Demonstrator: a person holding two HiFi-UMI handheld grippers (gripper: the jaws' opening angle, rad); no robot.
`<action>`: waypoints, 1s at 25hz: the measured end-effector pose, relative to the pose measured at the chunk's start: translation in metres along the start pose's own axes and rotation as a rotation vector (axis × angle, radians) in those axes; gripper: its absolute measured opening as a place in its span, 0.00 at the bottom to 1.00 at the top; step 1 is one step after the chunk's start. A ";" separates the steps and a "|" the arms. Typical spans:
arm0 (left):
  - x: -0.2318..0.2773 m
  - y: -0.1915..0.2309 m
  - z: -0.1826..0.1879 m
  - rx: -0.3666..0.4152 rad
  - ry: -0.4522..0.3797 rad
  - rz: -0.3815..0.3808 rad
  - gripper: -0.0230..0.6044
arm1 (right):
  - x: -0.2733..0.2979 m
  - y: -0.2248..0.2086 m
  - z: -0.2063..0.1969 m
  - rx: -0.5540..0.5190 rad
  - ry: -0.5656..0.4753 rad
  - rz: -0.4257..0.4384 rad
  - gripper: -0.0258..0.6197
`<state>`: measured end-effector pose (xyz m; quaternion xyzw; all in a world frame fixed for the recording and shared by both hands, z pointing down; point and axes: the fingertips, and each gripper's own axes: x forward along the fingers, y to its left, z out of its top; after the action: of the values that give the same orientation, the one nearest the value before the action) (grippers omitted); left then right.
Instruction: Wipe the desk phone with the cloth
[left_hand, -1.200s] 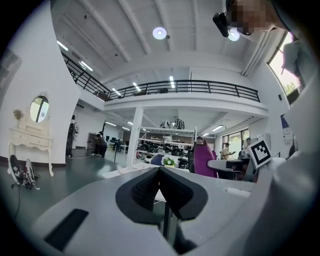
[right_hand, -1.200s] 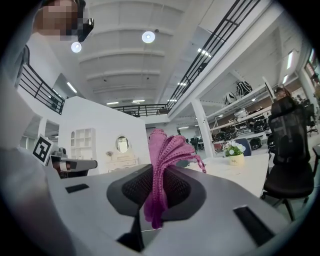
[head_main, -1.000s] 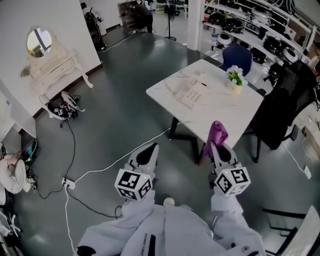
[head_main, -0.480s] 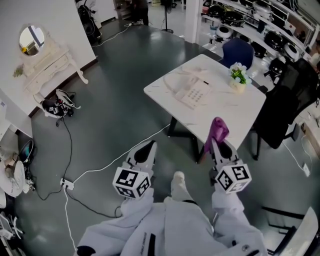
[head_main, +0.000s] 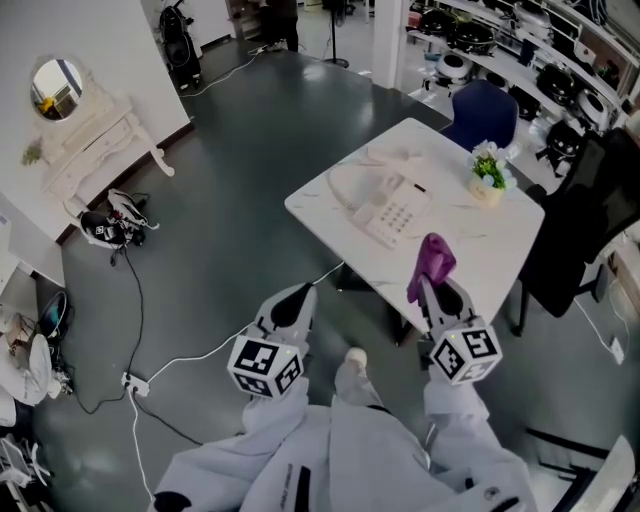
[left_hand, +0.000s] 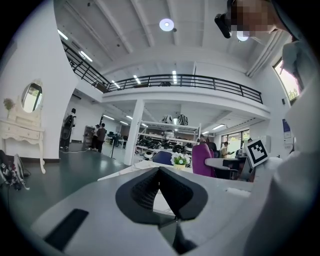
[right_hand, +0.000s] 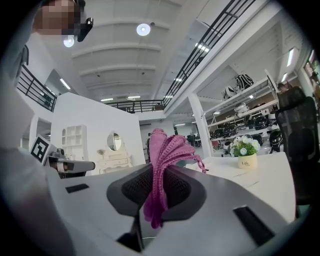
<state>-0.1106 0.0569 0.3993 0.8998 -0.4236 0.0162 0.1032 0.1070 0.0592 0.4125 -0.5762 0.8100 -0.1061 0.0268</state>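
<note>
Our right gripper (head_main: 438, 290) has its jaws closed tight on the purple cloth (head_main: 432, 262). The cloth is pinched at its middle, so a bunched plume stands up past the tips and a short tail hangs below the pads. Our left gripper (head_main: 298, 298) has its jaws brought together with nothing between them.

The desk phone (head_main: 395, 205) lies ahead of both sets of jaws. It is a little to the left of the right pair, to the right of the left pair, and well apart from each. It sits on the white table (head_main: 505, 255), whose near edge is just ahead of the right jaws. A small flower pot (head_main: 488, 182) stands farther ahead of the right jaws and to their right, near the phone.

We judge the wipe has not begun; the approach comes first.

Several things could go wrong from here:
- **Poor contact:** The cloth is gathered into a narrow tuft, so only a small patch may meet the phone. If the tuft folds back, the hard jaw tips could scrape the casing instead.
- **Lost grip:** Dragging the tuft over the keys could tug the cloth out of the pinch.
- **Phone slides:** Nothing steadies the phone, so a firm stroke may push it along the smooth top, perhaps toward the pot.
- **Pot tips over:** A wide sweep to the right could knock the pot over.
</note>
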 end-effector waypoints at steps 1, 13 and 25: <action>0.010 0.004 0.003 0.002 -0.001 -0.003 0.03 | 0.010 -0.006 0.003 -0.001 -0.001 0.001 0.10; 0.135 0.046 0.024 0.006 0.018 -0.054 0.03 | 0.101 -0.077 0.027 0.026 -0.010 -0.036 0.10; 0.214 0.060 0.007 -0.040 0.084 -0.118 0.03 | 0.143 -0.140 0.024 0.022 0.020 -0.131 0.10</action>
<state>-0.0201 -0.1444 0.4278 0.9194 -0.3655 0.0392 0.1395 0.1935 -0.1224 0.4287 -0.6265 0.7695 -0.1223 0.0180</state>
